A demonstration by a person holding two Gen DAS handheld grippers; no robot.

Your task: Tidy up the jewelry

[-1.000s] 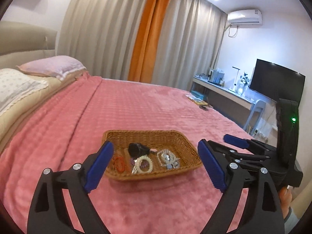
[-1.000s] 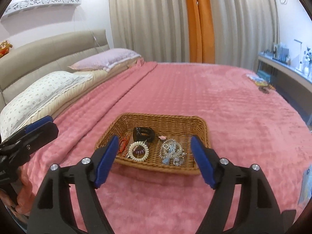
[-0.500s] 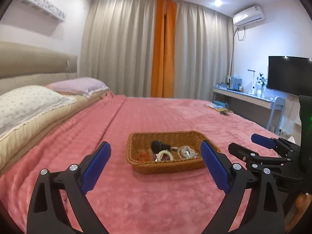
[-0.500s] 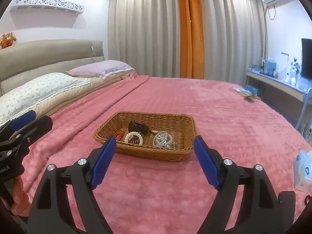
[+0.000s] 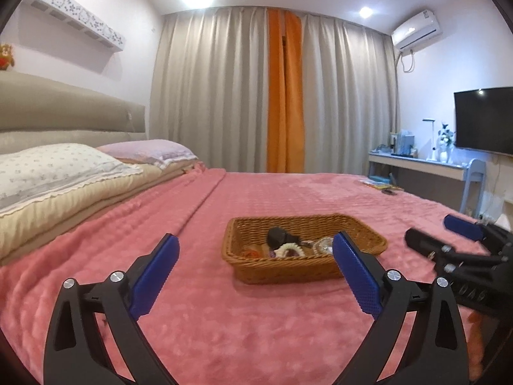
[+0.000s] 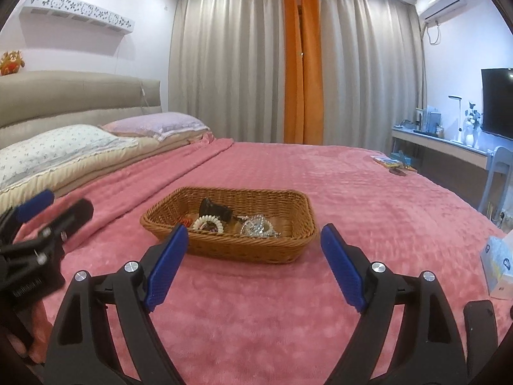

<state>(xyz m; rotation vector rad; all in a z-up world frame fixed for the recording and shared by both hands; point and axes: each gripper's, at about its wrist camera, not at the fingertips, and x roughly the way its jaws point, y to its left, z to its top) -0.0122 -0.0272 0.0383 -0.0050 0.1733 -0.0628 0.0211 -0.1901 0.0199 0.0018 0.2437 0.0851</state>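
Note:
A woven wicker basket (image 5: pixel 359 234) (image 6: pixel 298 205) sits on the pink bedspread. Inside lie a black band (image 6: pixel 213 210), a white bead bracelet (image 6: pixel 206 221), a silver sparkly piece (image 6: pixel 256 226) and an orange piece (image 6: pixel 185 221). My left gripper (image 5: pixel 253 272) is open and empty, low over the bed, short of the basket. My right gripper (image 6: pixel 253 263) is open and empty, also just short of the basket. Each gripper shows in the other's view, the right one (image 5: pixel 449 237) and the left one (image 6: pixel 54 208).
Pillows (image 6: pixel 64 147) and headboard lie at the left. A desk (image 6: pixel 449 147), TV (image 5: pixel 484 118) and chair stand at the right. Small items (image 6: pixel 391 163) lie at the bed's far right. A tissue pack (image 6: pixel 498 263) lies at the right edge.
Both grippers have pulled back and tilted up from the basket, so it looks smaller and farther and more of the room shows. Both stayed open and empty.

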